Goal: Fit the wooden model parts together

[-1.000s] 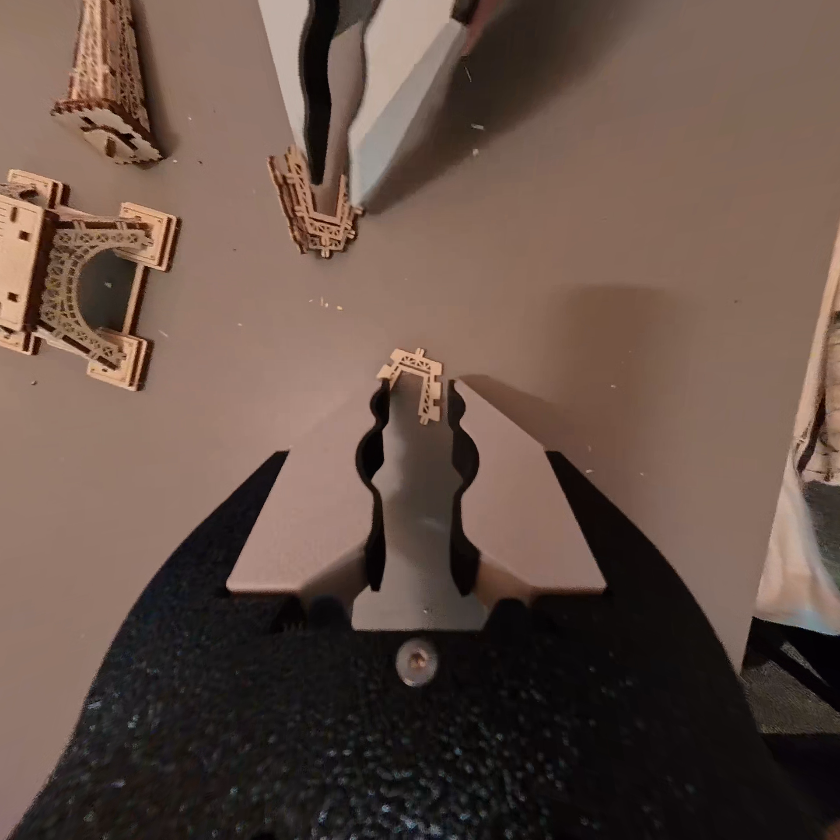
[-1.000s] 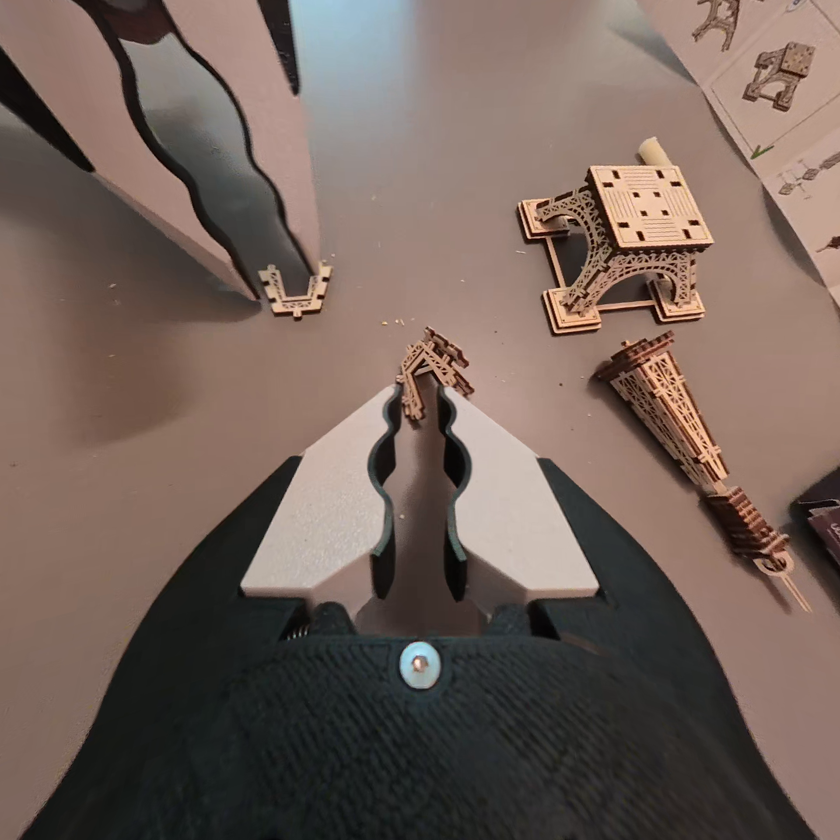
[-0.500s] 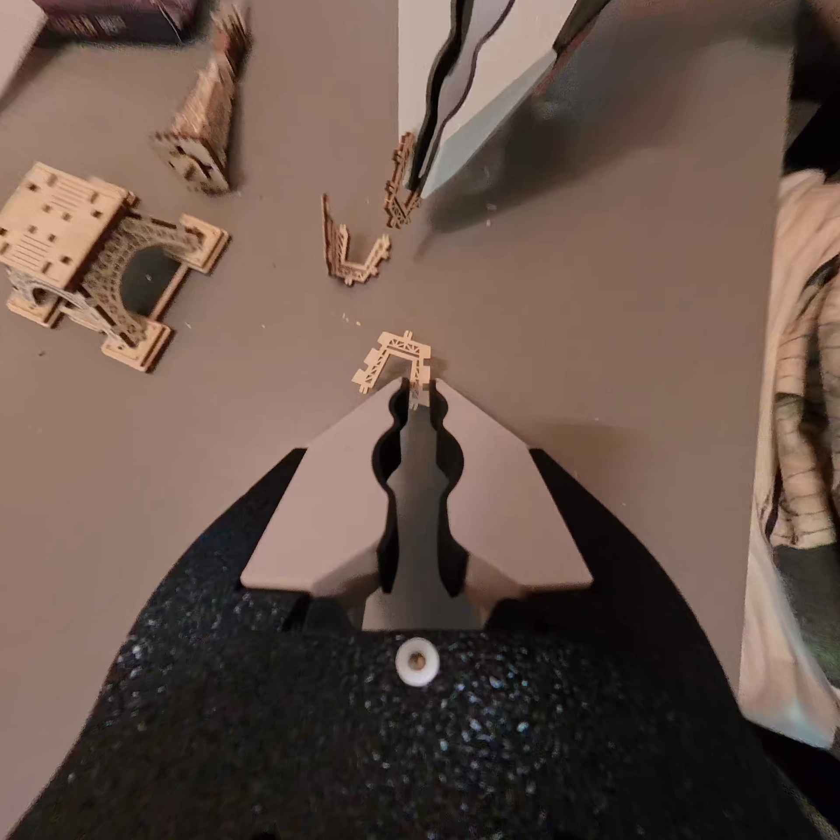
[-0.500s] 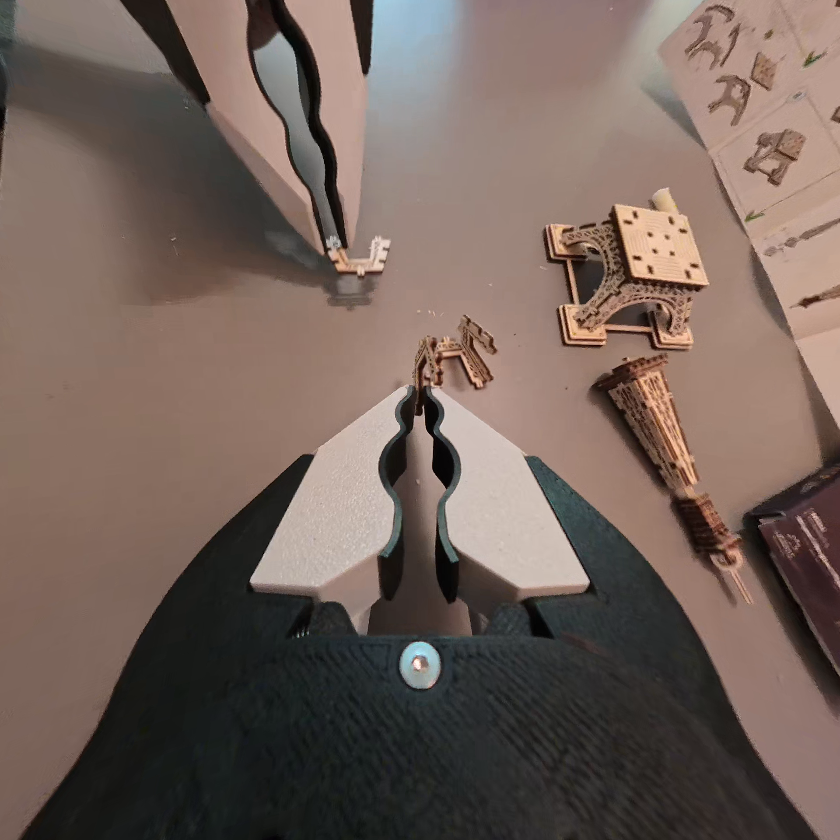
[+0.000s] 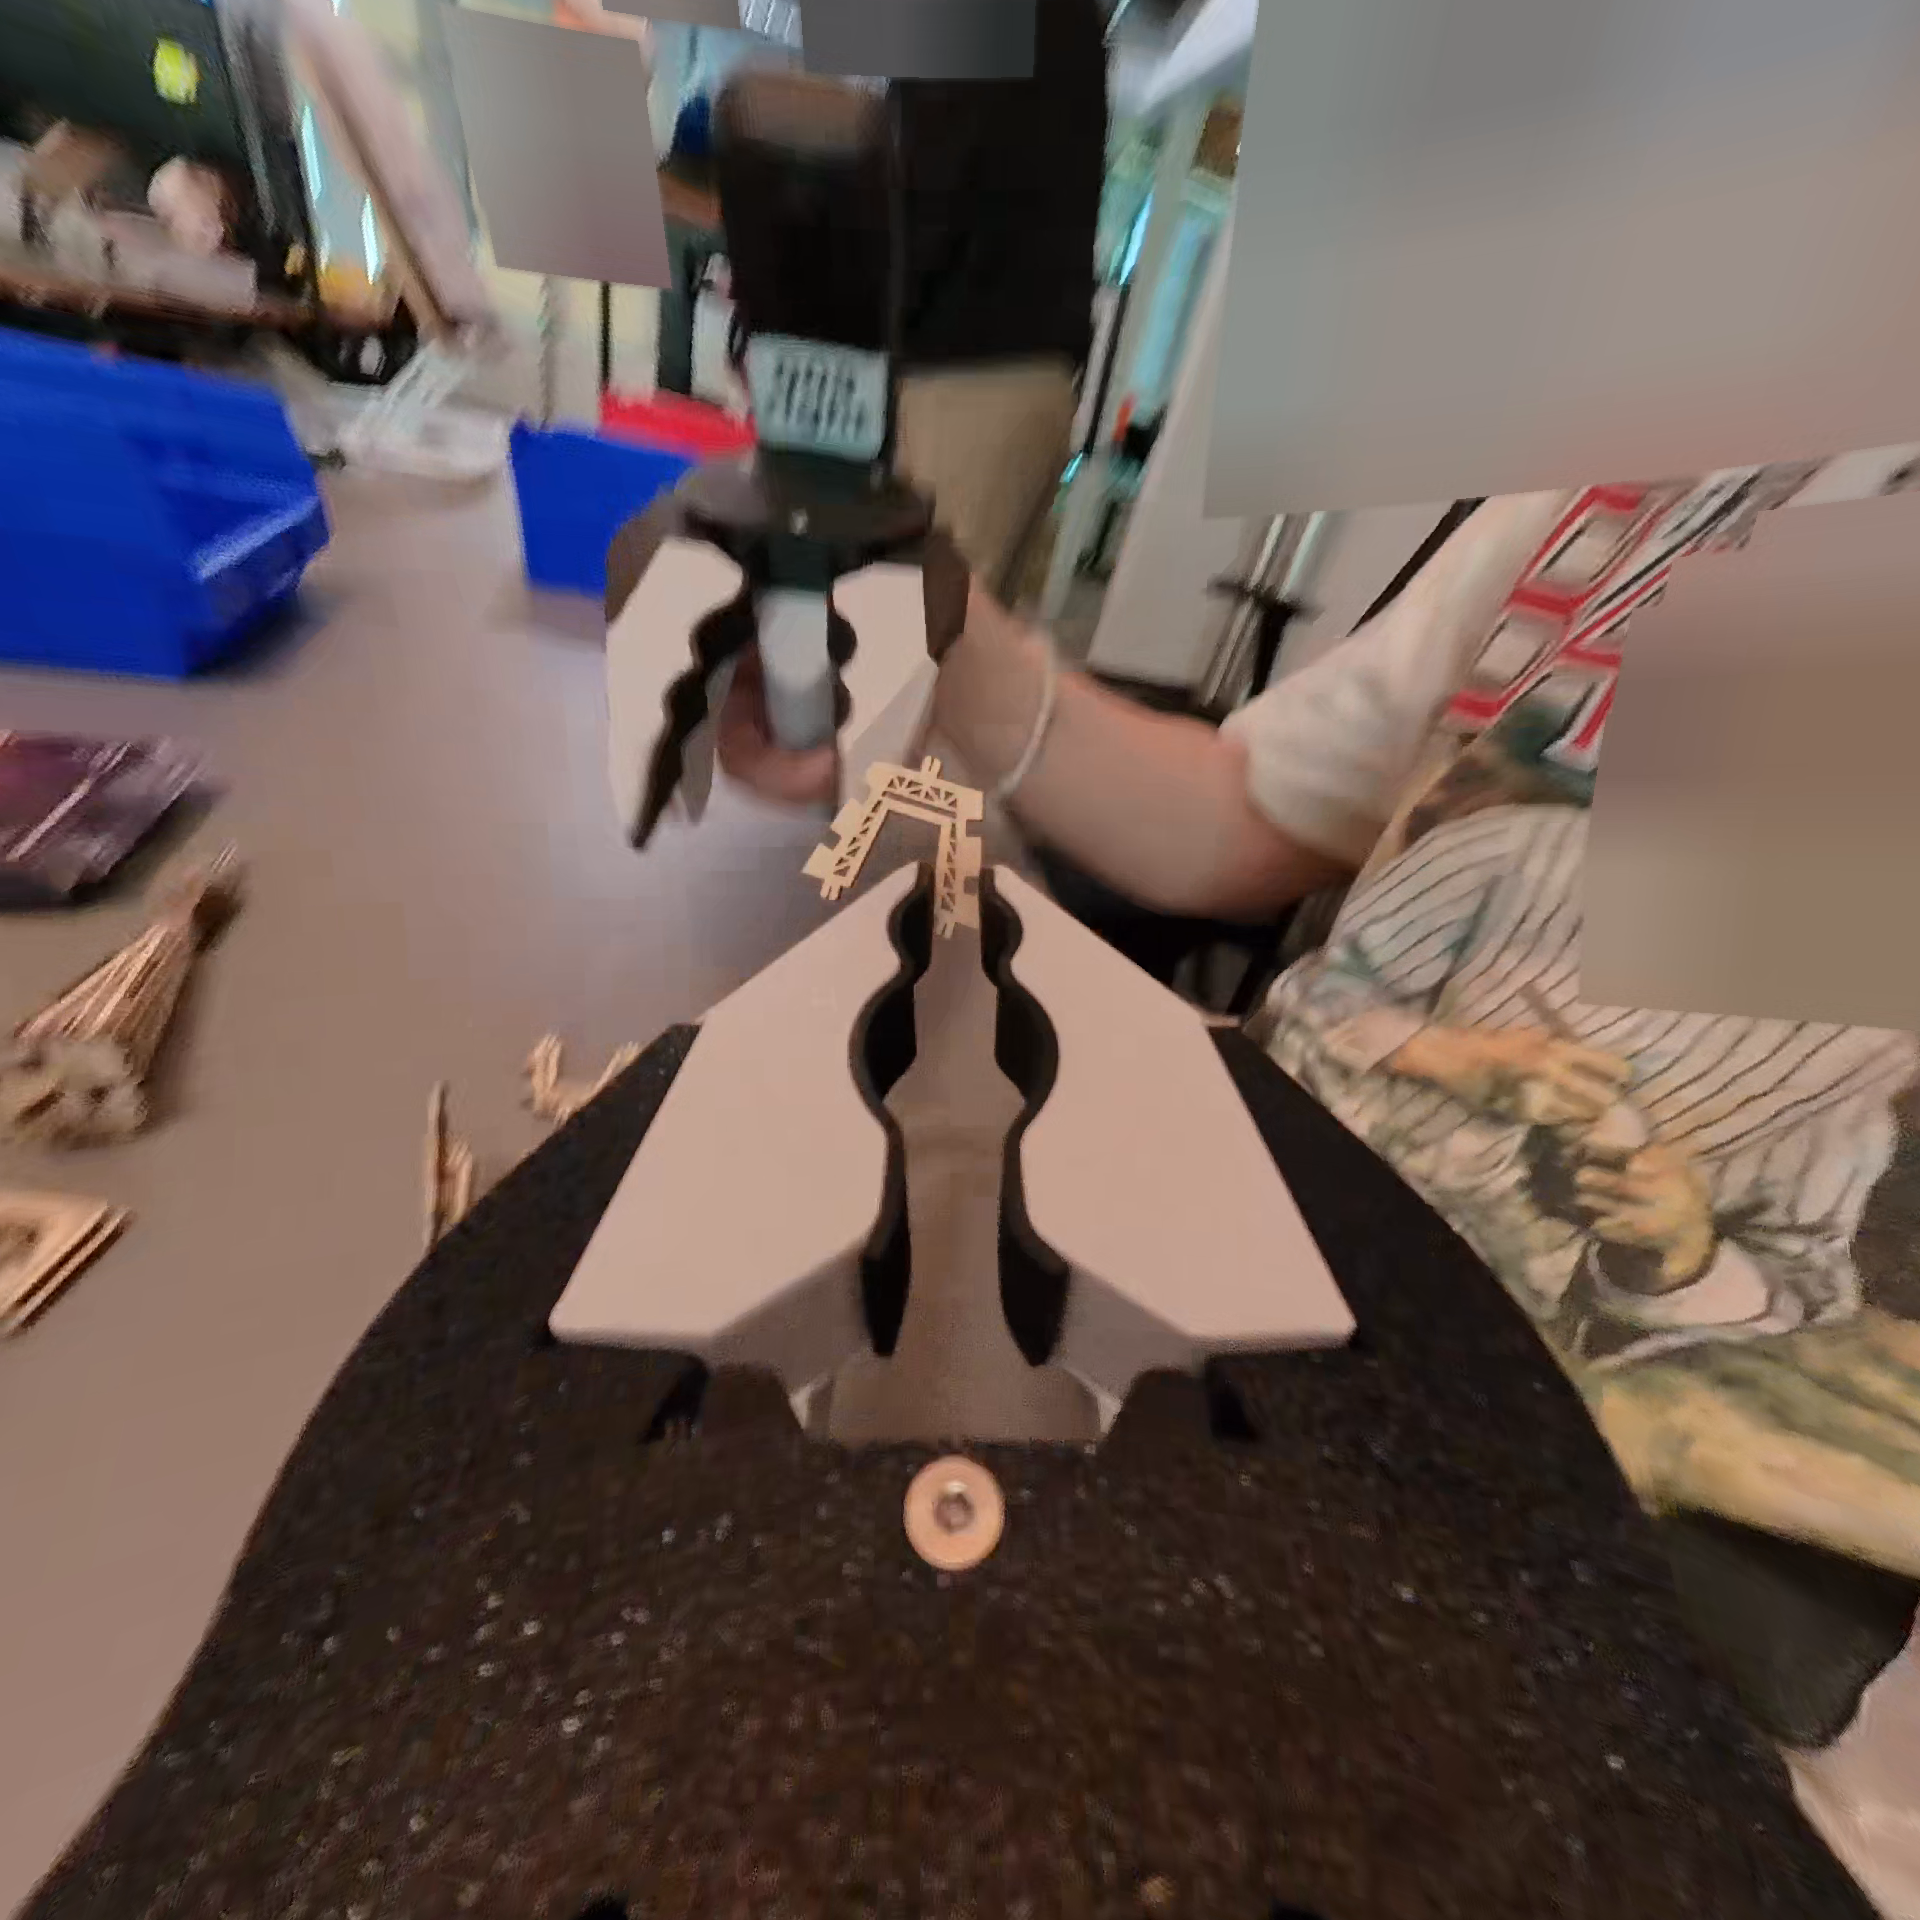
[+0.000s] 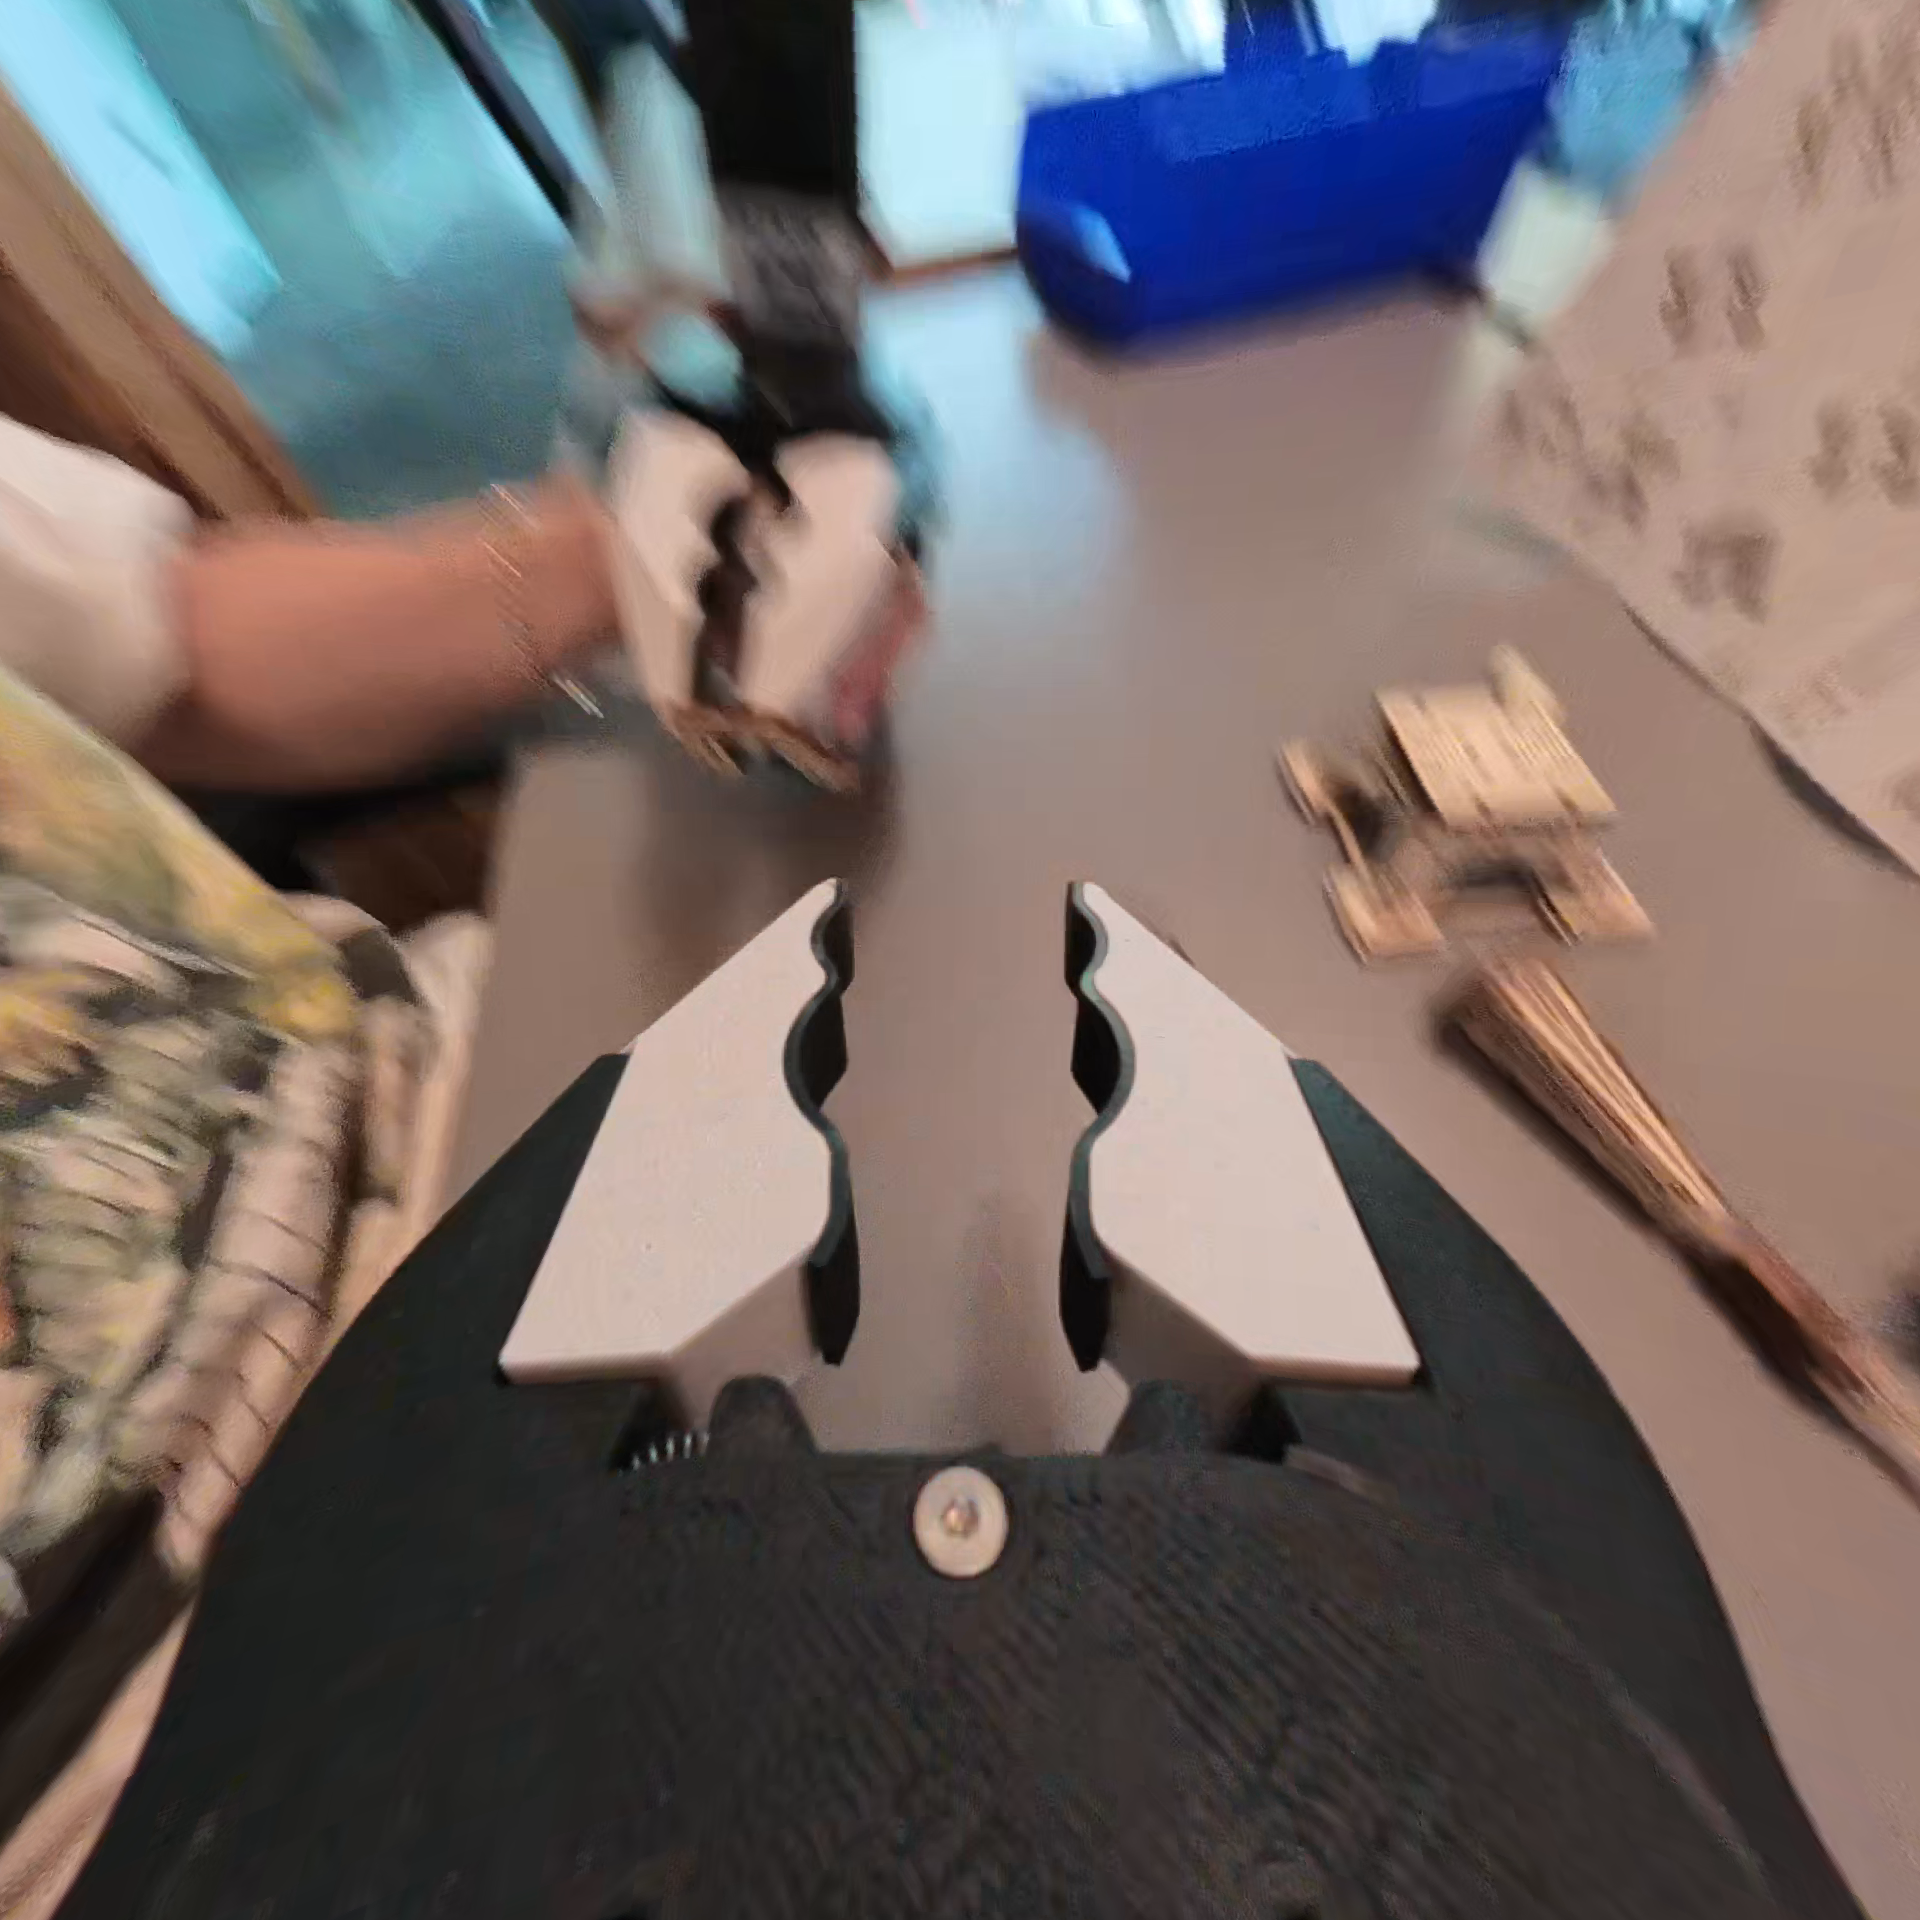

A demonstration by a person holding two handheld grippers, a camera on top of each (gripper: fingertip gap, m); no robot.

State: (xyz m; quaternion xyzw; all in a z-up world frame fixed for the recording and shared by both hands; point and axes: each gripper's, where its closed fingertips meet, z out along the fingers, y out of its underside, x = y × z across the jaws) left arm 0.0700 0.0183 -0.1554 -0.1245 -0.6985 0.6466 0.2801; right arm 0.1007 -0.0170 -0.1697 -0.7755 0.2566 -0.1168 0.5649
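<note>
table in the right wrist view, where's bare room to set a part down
Bare table runs ahead of the open right gripper, between the left gripper and the tower base. Crowded at right: base and spire.

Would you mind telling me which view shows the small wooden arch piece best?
The left wrist view: the arch piece sits sharp and close, one leg pinched at the left gripper's tips, lifted against the background. The right wrist view shows it only as a blurred brown shape at the distant left gripper; its lattice detail cannot be made out there.

workshop: blue bins point(image 5: 145, 509), grey table point(image 5: 416, 831)
</note>
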